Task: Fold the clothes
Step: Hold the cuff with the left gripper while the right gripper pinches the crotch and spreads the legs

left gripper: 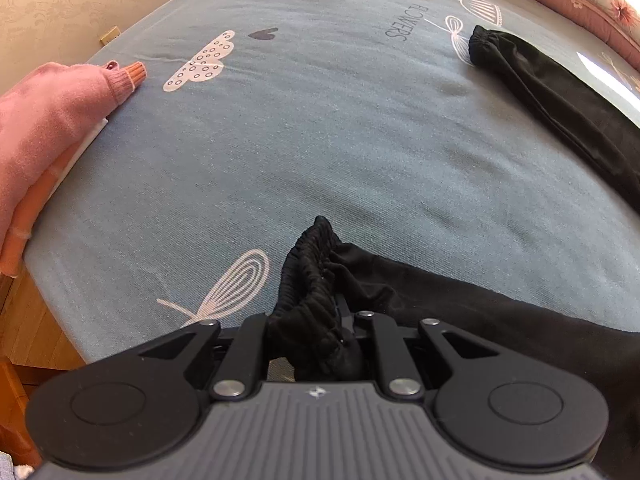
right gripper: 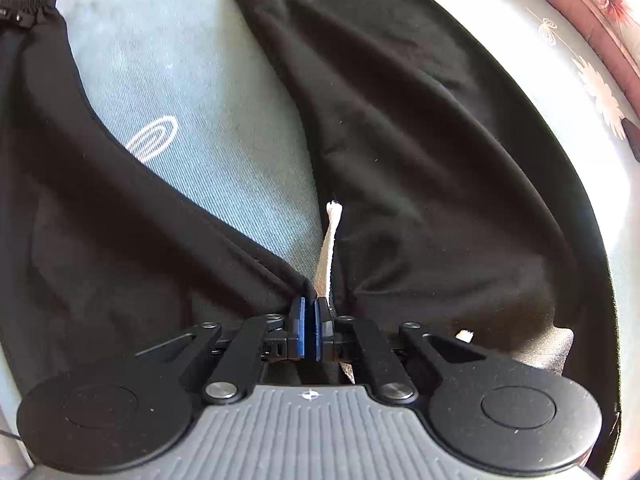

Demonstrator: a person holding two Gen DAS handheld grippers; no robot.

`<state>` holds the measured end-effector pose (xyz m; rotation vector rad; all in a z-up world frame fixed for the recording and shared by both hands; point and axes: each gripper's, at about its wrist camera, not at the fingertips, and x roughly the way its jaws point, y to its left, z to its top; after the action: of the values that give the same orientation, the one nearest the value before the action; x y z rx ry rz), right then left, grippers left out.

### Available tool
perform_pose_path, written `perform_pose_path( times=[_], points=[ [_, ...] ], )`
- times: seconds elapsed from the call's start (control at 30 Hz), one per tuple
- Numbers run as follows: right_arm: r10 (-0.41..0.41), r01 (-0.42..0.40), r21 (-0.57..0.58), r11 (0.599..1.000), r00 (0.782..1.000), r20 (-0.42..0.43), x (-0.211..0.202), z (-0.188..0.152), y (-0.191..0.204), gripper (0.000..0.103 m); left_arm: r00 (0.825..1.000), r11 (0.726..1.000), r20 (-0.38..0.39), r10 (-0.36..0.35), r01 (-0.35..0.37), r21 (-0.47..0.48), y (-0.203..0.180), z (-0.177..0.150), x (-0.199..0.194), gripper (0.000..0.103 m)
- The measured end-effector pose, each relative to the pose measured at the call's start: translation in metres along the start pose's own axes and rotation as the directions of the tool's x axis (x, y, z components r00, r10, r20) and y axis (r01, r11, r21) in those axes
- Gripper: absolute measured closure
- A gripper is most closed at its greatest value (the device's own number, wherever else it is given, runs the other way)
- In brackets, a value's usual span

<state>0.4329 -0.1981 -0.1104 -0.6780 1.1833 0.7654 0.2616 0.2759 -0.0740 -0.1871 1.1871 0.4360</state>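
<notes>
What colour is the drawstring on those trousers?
Off-white; the drawstring lies against the black trousers, best seen in the right wrist view.

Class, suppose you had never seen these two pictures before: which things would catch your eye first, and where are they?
The black trousers sprawl over the blue bedsheet, legs spread apart. The left gripper is shut on a gathered cuff; the right gripper is shut at the crotch, beside a white drawstring. A folded pink sweater sits at the bed's left edge.

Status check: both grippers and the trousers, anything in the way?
Left gripper shut on one trouser cuff. Right gripper shut at the crotch, by the white drawstring. Black trousers spread on the blue sheet. Pink sweater lies clear, far left.
</notes>
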Motion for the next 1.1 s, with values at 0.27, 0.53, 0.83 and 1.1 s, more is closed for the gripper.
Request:
perform_pose_path(
  times=[0.27, 0.53, 0.83, 1.1],
  points=[
    [-0.028, 0.032, -0.036, 0.999, 0.995, 0.093, -0.019, 0.017, 0.028, 0.083, 1.0, 1.0, -0.011, -0.003, 0.003, 0.004, 0.002, -0.008, 0.0, 0.089],
    [0.171, -0.145, -0.173, 0.974, 0.974, 0.147, -0.002, 0.069, 0.075, 0.08, 1.0, 1.0, -0.014, -0.027, 0.027, -0.011, 0.01, -0.015, 0.002, 0.089],
    [0.211, -0.186, -0.337, 0.923, 0.977, 0.038, 0.02, 0.078, 0.112, 0.068, 0.997, 0.997, -0.029, -0.066, 0.065, -0.035, 0.019, -0.025, 0.009, 0.088],
    [0.191, -0.166, -0.419, 0.893, 0.981, 0.017, 0.017, 0.083, 0.122, 0.101, 0.996, 0.998, 0.065, -0.054, 0.056, -0.027, 0.021, -0.025, -0.004, 0.09]
  ],
)
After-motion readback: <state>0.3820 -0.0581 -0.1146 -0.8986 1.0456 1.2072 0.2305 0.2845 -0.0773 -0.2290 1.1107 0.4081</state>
